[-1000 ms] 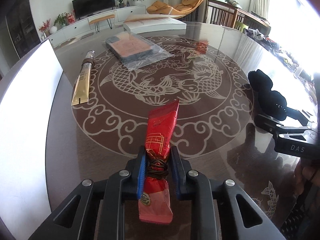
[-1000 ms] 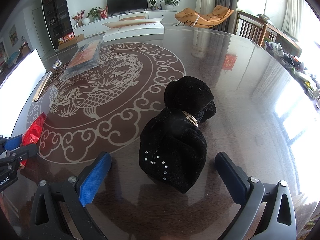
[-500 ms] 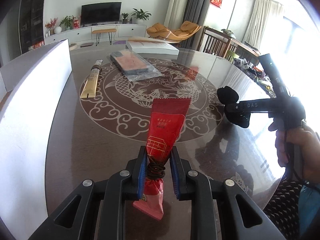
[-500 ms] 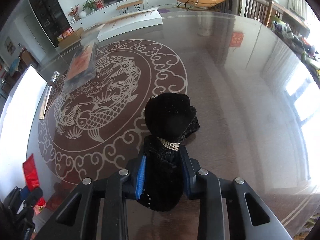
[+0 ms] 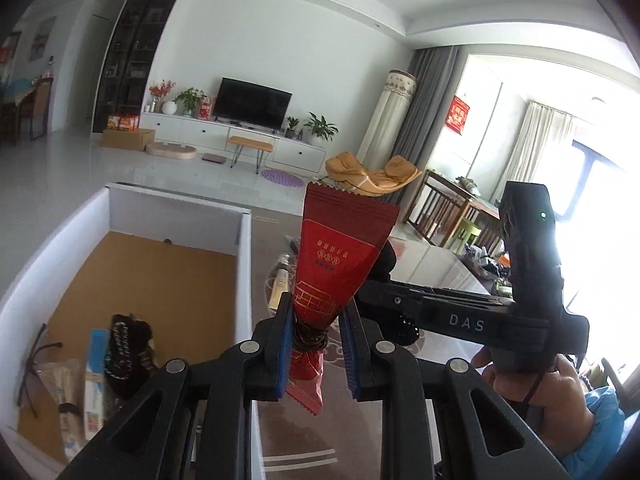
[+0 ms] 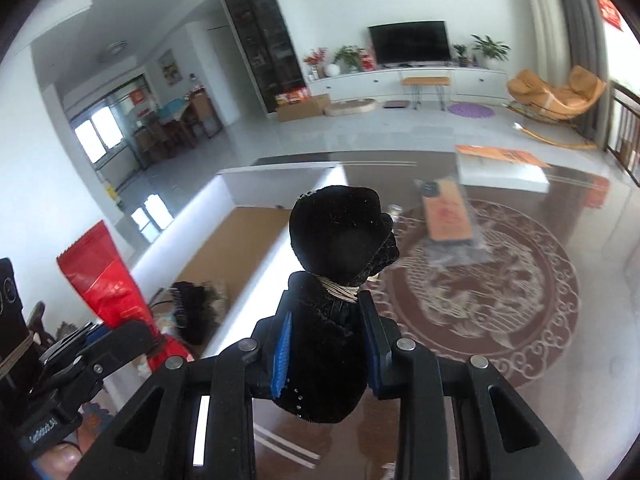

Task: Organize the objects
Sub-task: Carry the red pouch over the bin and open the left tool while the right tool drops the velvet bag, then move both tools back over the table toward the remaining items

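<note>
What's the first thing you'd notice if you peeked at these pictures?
A shiny red foil packet tied with dark cord stands up between the fingers of the left gripper, held in the air just right of a white cardboard box with a brown floor. In the other view, a fuzzy black velvet pouch tied with pale string is pinched in the right gripper, above the dark table with its pale dragon pattern.

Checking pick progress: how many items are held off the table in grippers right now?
2. The red packet is clamped in the left gripper; the black velvet pouch is clamped in the right gripper. Other items lie on the table or in the white box, some perhaps hidden.
</note>
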The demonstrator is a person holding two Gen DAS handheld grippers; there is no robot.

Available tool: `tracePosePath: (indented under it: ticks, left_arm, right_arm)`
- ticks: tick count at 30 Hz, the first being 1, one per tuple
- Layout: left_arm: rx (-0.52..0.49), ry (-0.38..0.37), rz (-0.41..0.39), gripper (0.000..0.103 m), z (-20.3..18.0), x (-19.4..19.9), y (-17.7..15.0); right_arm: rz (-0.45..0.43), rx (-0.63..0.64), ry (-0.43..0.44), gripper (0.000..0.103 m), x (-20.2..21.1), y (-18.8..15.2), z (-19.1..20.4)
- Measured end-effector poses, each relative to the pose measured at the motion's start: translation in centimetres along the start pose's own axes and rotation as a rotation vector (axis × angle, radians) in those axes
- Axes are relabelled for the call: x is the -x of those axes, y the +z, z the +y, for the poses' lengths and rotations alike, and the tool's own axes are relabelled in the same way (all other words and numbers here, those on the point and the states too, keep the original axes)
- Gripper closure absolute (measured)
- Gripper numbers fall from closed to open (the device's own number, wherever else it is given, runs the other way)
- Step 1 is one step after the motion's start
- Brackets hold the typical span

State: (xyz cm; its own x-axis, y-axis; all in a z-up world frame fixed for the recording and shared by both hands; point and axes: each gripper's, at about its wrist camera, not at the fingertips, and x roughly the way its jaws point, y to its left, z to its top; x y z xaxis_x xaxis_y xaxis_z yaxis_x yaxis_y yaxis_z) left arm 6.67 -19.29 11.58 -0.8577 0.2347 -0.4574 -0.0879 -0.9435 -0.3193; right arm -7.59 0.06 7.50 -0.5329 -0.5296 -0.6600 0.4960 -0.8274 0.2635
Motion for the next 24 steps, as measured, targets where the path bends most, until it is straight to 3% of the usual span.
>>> tracePosePath:
  ticks: [4,6,7,9,10,12,14,17,19,24]
  left_arm:
    - [0.052,0.179,0.029,0.082,5.8,2.8,0.6]
    - [0.063,0.313,0.132,0.077,8.9,1.6,-0.1]
    - [0.06,0.382,0.204,0.071,10.4,0.4,-0.7]
    - [0.054,0.512,0.328,0.018,13.2,-2.1,-2.3]
    - [0.043,0.574,0.354,0.017,14.2,-2.8,-3.0]
    - [0.018,0.657,0.352,0.017,14.8,-3.1,-3.7]
    - [0.028,0.644,0.311,0.017,14.6,-3.2,-3.5]
    - [0.038,0.53,0.26,0.017,12.6,-3.4,-2.9]
    - [0.014,0.463,0.235,0.017,10.0,-3.9,-2.6]
    - [-0.073,0.176,0.234,0.016,0.9,-5.1,-2.6]
  right_arm:
    - [0.065,0.075,0.166,0.072,-3.4,0.4,7.3]
    - [0.109,0.109,0.205,0.07,-5.6,-0.2,10.0]
    - [0.133,0.131,0.207,0.065,-6.9,-0.7,11.2]
    - [0.176,0.142,0.21,0.042,-9.0,-1.4,12.3]
    - [0.179,0.134,0.197,0.029,-9.5,-1.8,12.2]
    - [0.145,0.12,0.171,0.027,-9.3,-2.3,11.3]
    - [0.095,0.116,0.139,0.017,-7.9,-2.5,9.6]
    - [0.013,0.093,0.025,0.002,-5.7,-2.8,4.9]
    - [-0.011,0.06,-0.066,0.0,-5.2,-3.8,1.0]
    - [0.074,-0.038,-0.367,0.0,-5.8,-8.7,-10.6]
